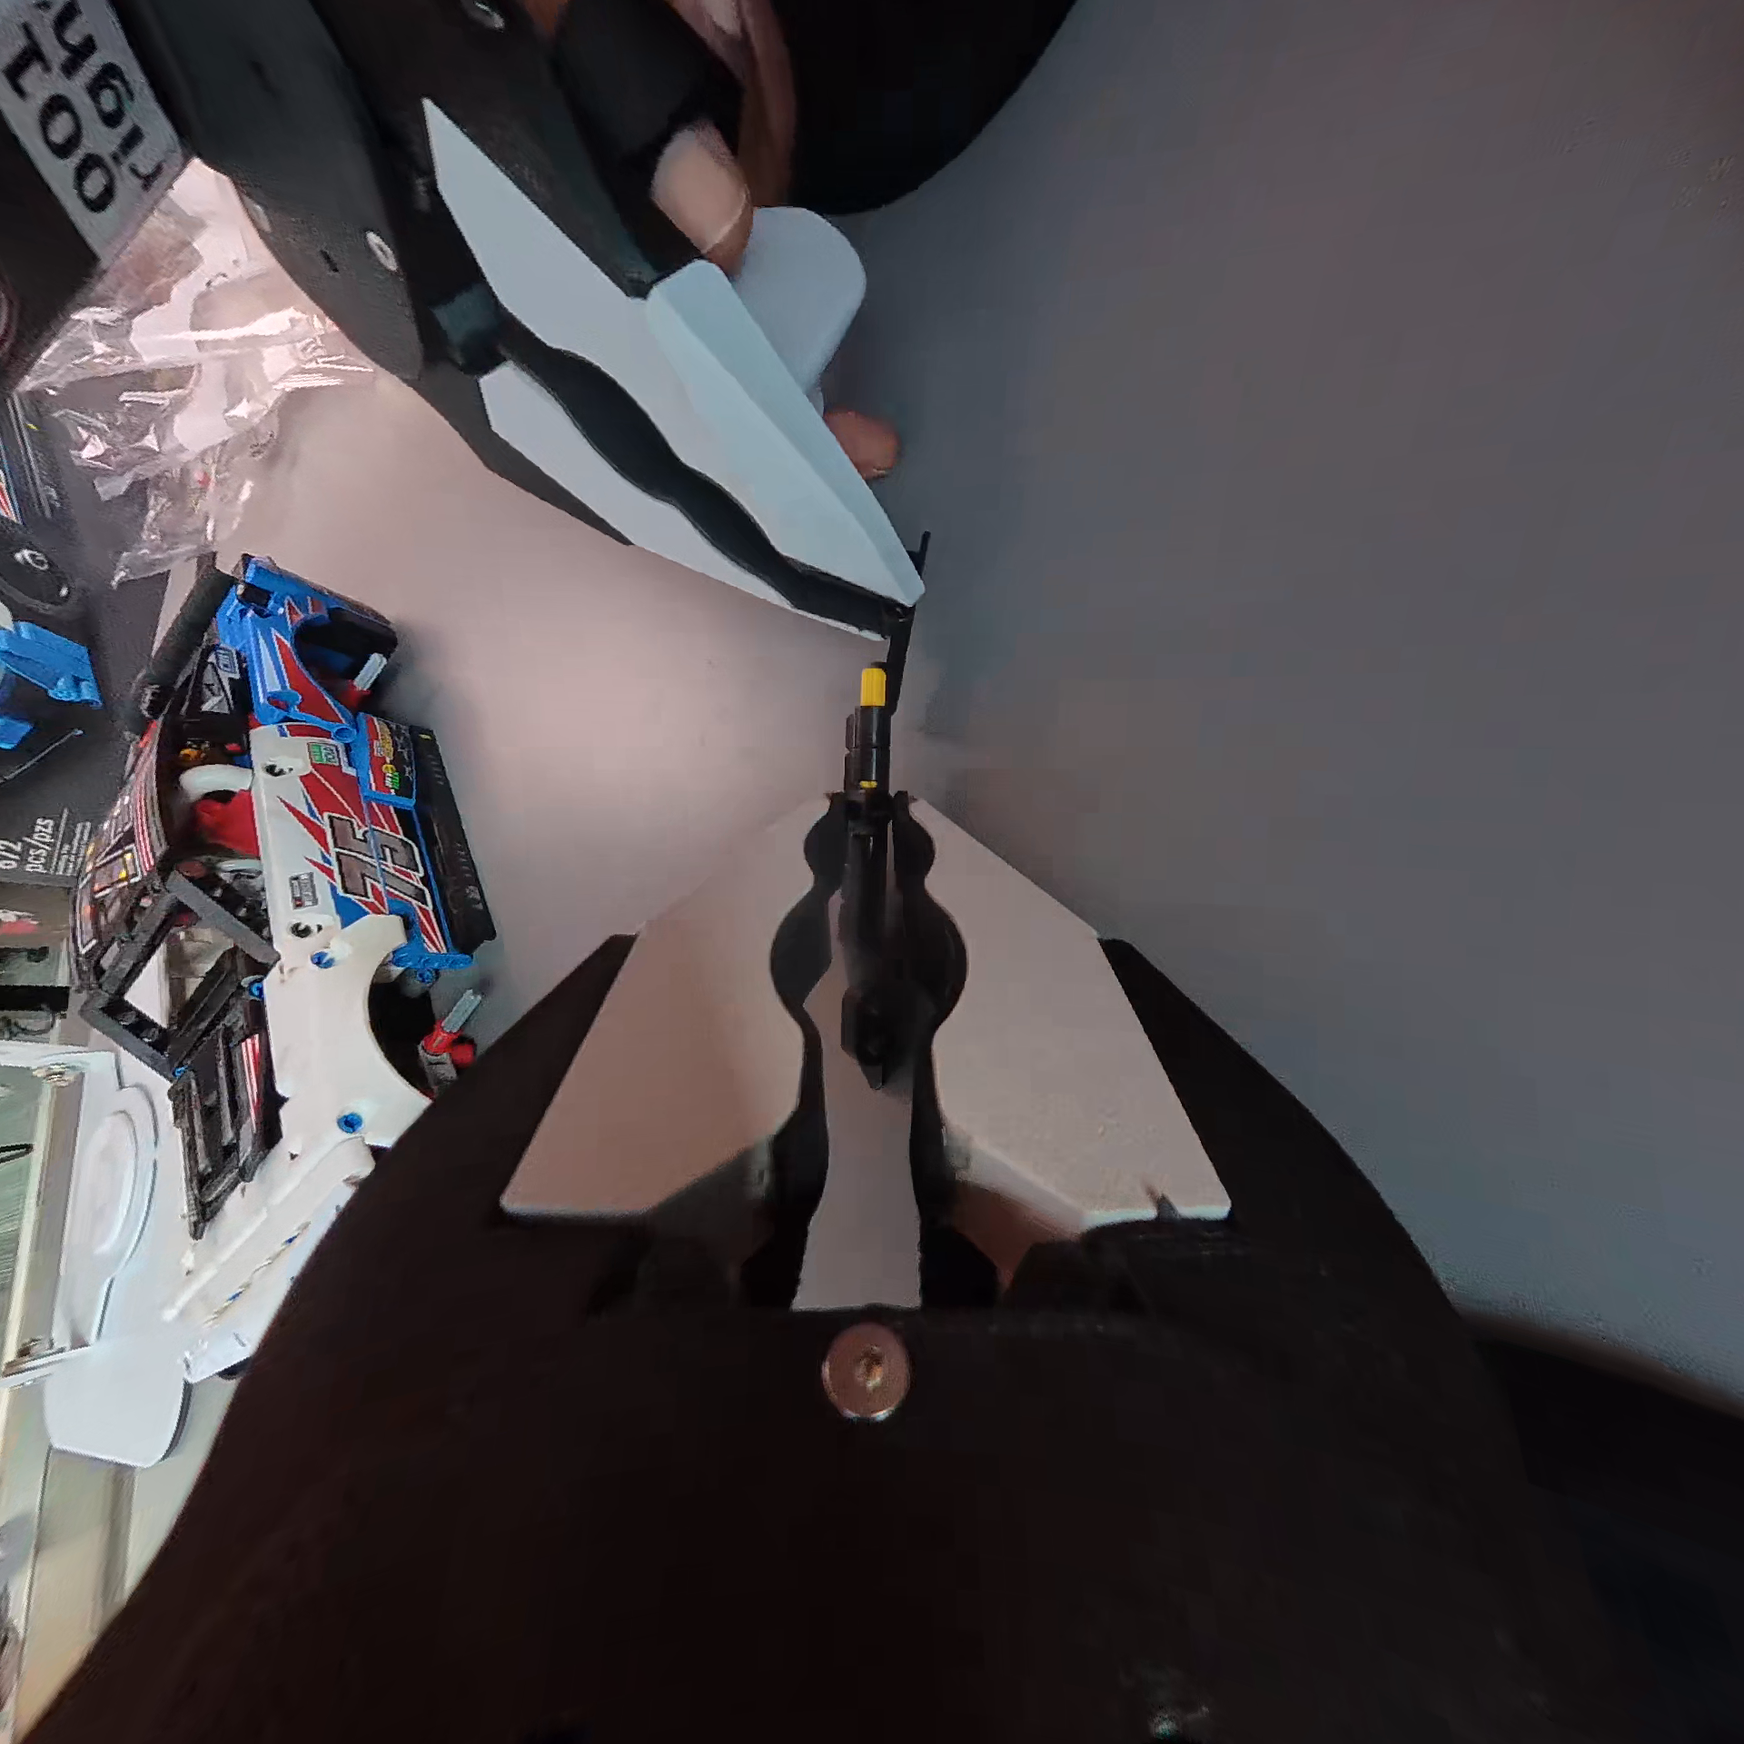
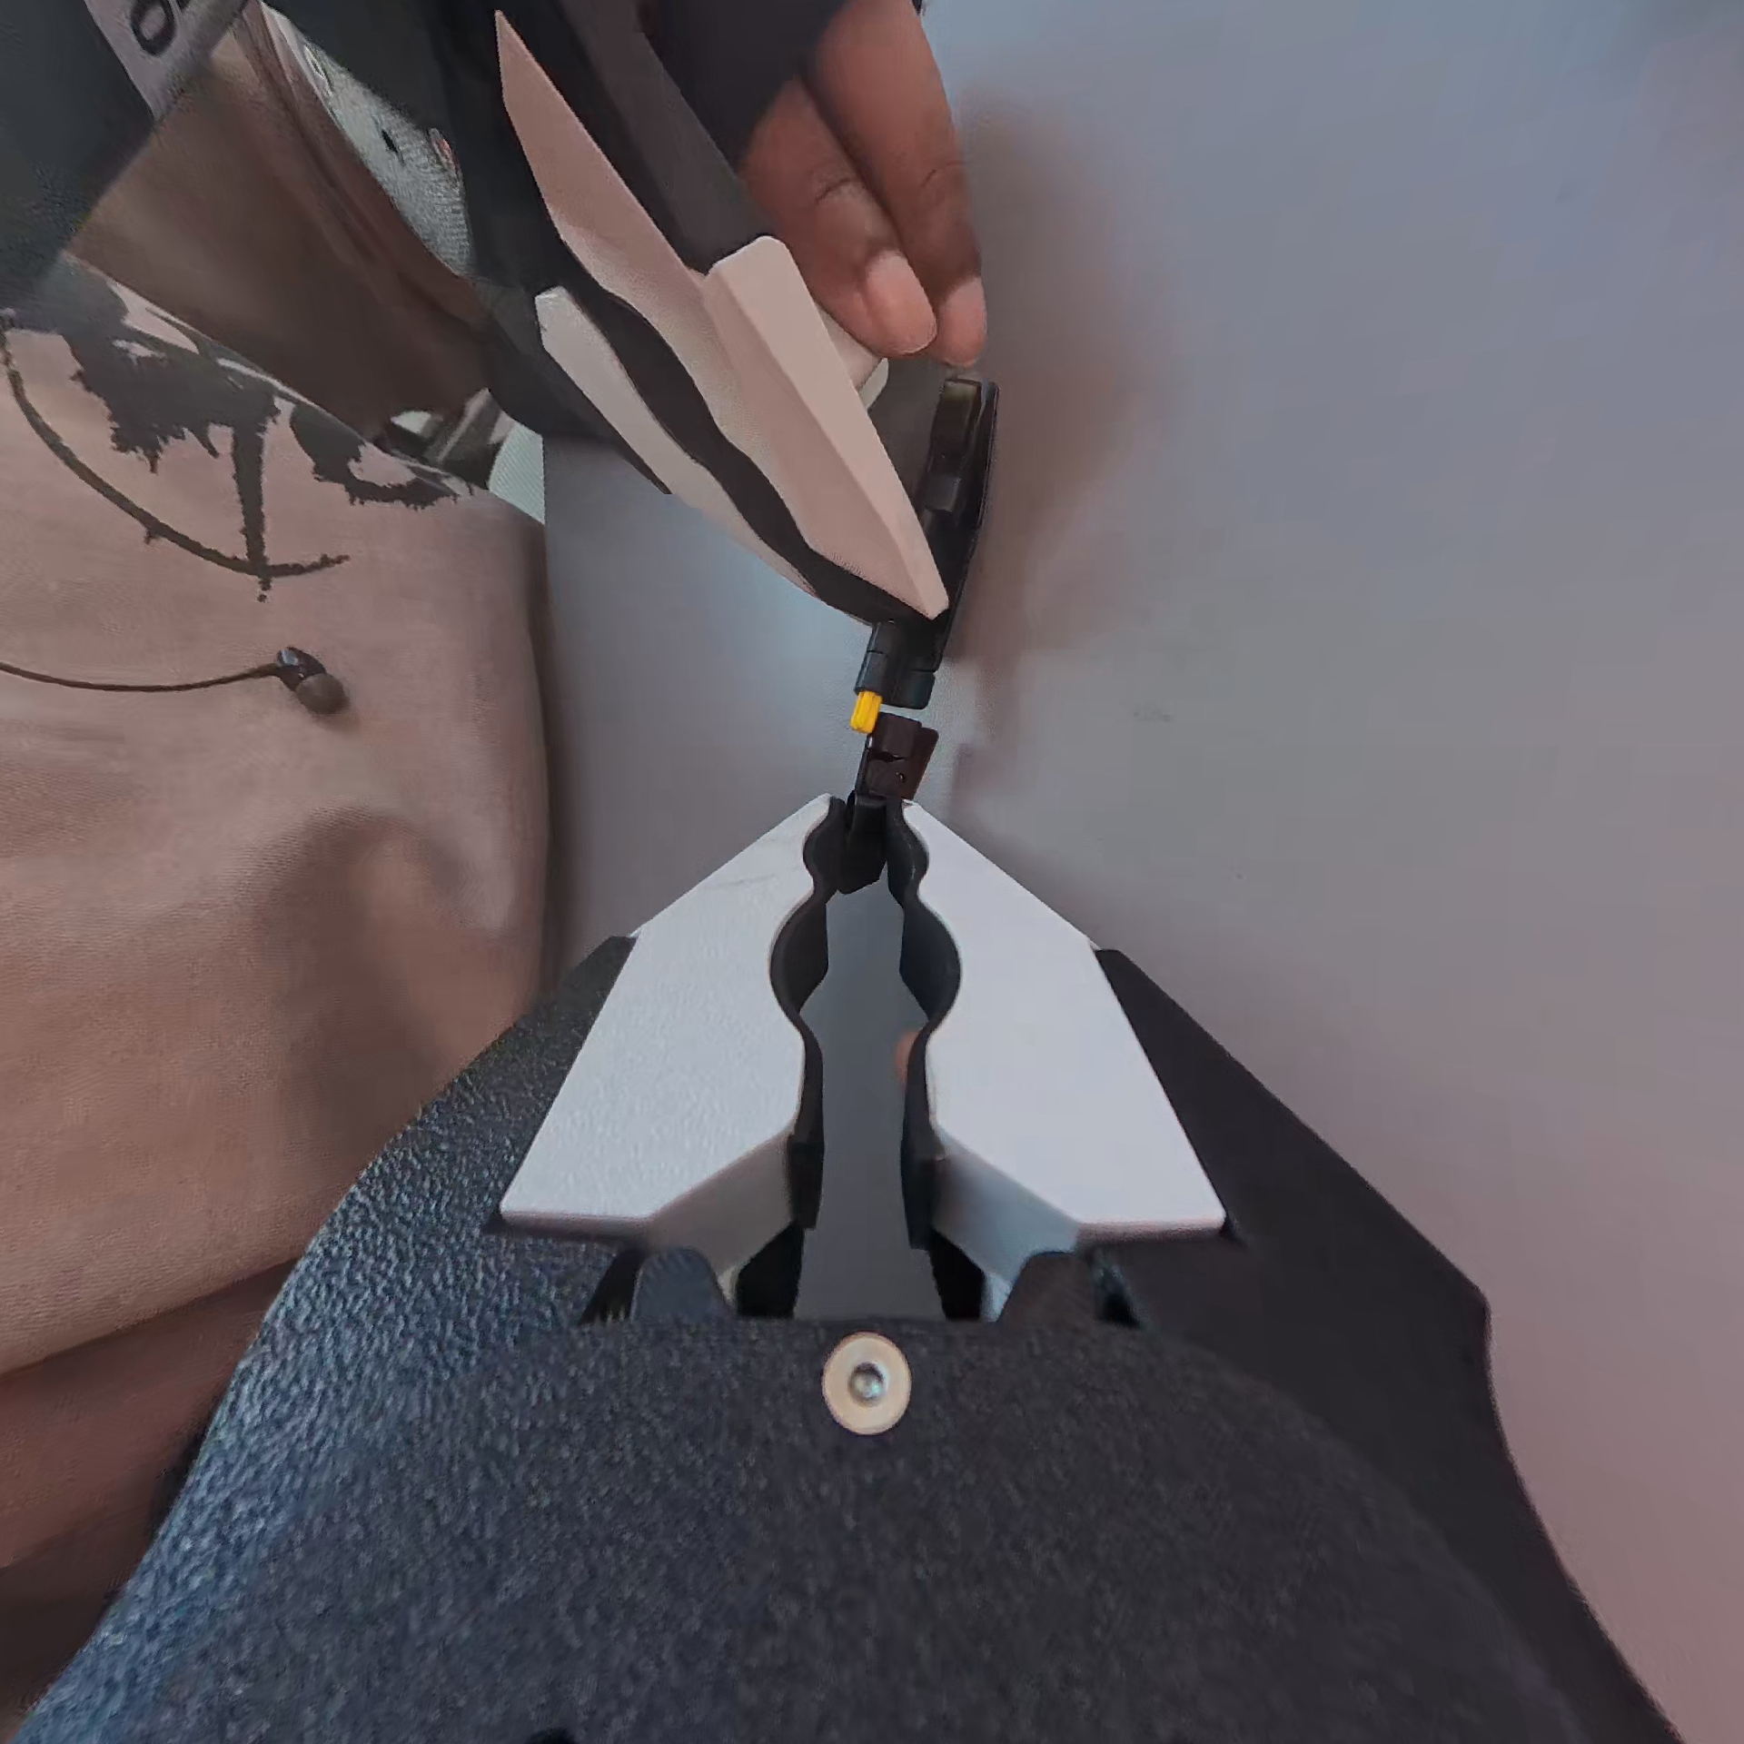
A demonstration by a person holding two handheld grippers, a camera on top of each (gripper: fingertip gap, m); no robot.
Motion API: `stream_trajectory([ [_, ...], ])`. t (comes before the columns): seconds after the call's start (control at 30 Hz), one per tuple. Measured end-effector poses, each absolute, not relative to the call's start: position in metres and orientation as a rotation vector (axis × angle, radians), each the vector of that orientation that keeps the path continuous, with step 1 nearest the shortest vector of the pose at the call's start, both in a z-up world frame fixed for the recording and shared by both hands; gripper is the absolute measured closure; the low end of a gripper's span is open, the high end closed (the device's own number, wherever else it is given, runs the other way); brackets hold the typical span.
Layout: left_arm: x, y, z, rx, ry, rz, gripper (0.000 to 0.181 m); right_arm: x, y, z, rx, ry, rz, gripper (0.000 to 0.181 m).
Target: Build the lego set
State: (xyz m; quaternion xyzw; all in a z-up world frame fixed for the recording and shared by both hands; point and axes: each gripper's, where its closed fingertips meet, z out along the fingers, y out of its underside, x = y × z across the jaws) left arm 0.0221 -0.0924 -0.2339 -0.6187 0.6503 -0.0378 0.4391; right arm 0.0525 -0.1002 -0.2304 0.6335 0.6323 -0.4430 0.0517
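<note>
Lego pieces meet in mid-air above the grey worktop [image 1: 1321,472]: the left hand-held gripper [image 1: 866,802] is clenched on a black part with a yellow pin [image 1: 872,686], tip to tip with the right hand-held gripper [image 2: 866,807], clamped on a small dark piece [image 2: 897,760]. A part-built race car [image 1: 311,906] lies by the worktop's left edge

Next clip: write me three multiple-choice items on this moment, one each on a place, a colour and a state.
1. In the left wrist view, the lego car sits: A at the left; B between the fingers; C at the right.
2. The pin on the left gripper's black piece is: A red; B yellow; C green.
3. The right gripper is: A wide open; B empty; C shut on a small dark piece.

A, it lies left of the gripper; B, the tip shows yellow; C, the fingertips pinch the piece.
</note>
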Motion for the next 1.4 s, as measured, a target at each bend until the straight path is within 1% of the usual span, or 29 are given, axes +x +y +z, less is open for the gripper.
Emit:
stream_trajectory([
  [0.1,0.025,-0.094,-0.234,-1.502,1.631,-0.084,0.173,0.054,-0.105,-0.228,1.882,1.906,-1.324,0.175],
  [0.23,0.022,-0.092,-0.238,-1.499,1.648,-0.042,0.173,0.058,-0.113,-0.218,1.776,1.765,-1.404,0.175],
  [0.3,0.023,-0.094,-0.237,-1.488,1.657,-0.051,0.173,0.055,-0.109,-0.216,1.785,1.685,-1.452,0.175],
  [0.57,0.028,-0.098,-0.238,-1.453,1.678,-0.047,0.173,0.058,-0.099,-0.231,1.877,1.612,-1.328,0.174],
  [0.6,0.028,-0.098,-0.238,-1.456,1.676,-0.052,0.173,0.058,-0.096,-0.233,1.901,1.641,-1.297,0.173],
  [0.67,0.028,-0.099,-0.238,-1.465,1.672,-0.074,0.173,0.054,-0.087,-0.232,1.966,1.716,-1.268,0.164],
  [0.73,0.027,-0.099,-0.238,-1.483,1.661,-0.102,0.174,0.051,-0.071,-0.236,2.073,1.845,-1.201,0.165],
  [0.8,0.025,-0.098,-0.238,-1.508,1.643,-0.127,0.174,0.045,-0.063,-0.227,2.113,2.012,-1.235,0.163],
  [0.9,0.02,-0.094,-0.238,-1.542,1.619,-0.135,0.174,0.045,-0.072,-0.208,2.008,2.28,-1.329,0.162],
  [1.03,0.016,-0.093,-0.238,-1.56,1.612,-0.144,0.174,0.054,-0.071,-0.219,1.901,2.733,-1.068,0.155],
  [1.13,0.014,-0.091,-0.238,-1.571,1.605,-0.14,0.174,0.05,-0.07,-0.228,1.802,2.882,-0.94,0.151],
  [1.33,0.008,-0.088,-0.239,-1.605,1.584,-0.127,0.174,0.039,-0.066,-0.243,1.646,2.918,-0.846,0.155],
  [1.4,0.008,-0.087,-0.239,-1.612,1.577,-0.138,0.174,0.038,-0.067,-0.243,1.62,2.906,-0.836,0.164],
])
